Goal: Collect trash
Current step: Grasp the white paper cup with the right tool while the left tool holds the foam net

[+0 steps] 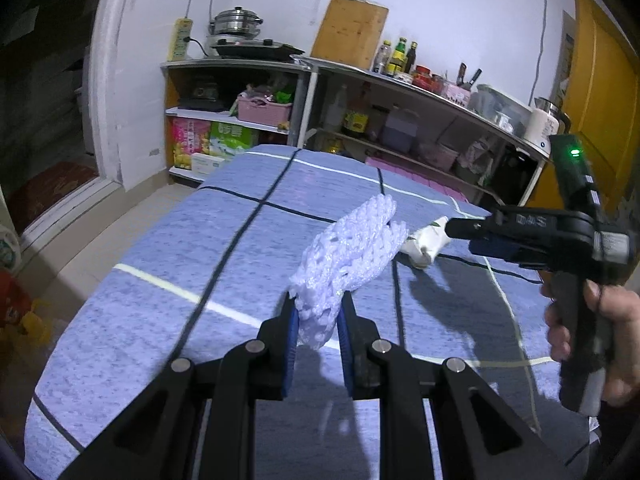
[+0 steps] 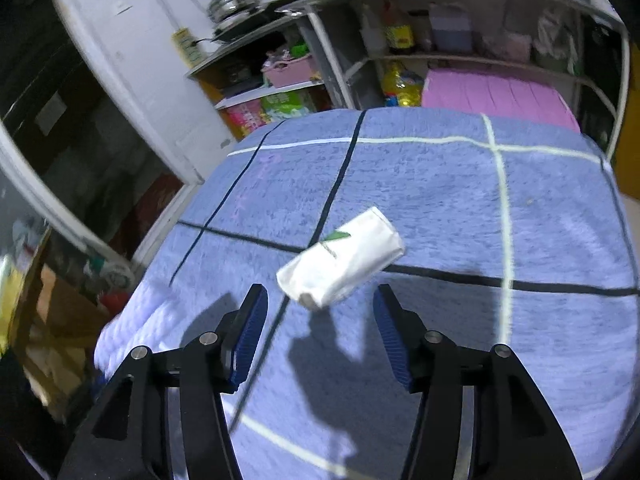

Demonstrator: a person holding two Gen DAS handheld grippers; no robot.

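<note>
We are pinching a white foam fruit net (image 1: 346, 258) in the left gripper (image 1: 316, 320), its blue pads closed on the net's lower end so that the rest of the mesh is standing up and forward, clear of the blue checked blanket (image 1: 160, 248). We judge that holding it lifted like this is keeping one piece of trash secured while the other hand is going for the next.

The right gripper (image 2: 318, 322) is hanging with its jaws apart and nothing between the pads. Just beyond the fingertips a crumpled white paper packet (image 2: 342, 264) with a small green leaf mark is lying on the blanket, across one of the dark lines. The gap is lined up roughly on the packet's near end, which we take as an approach for a grasp not yet made. In the left view a hand (image 1: 588, 332) is gripping that tool's handle.

No bin or bag for the trash is showing in either view.

Farther off, open metal shelves (image 1: 400, 128) are holding a pink basket (image 1: 262, 110) filled with small items too blurred to name, and sauce bottles (image 1: 356, 114); a steel pot (image 1: 236, 24) is sitting on a stove.
</note>
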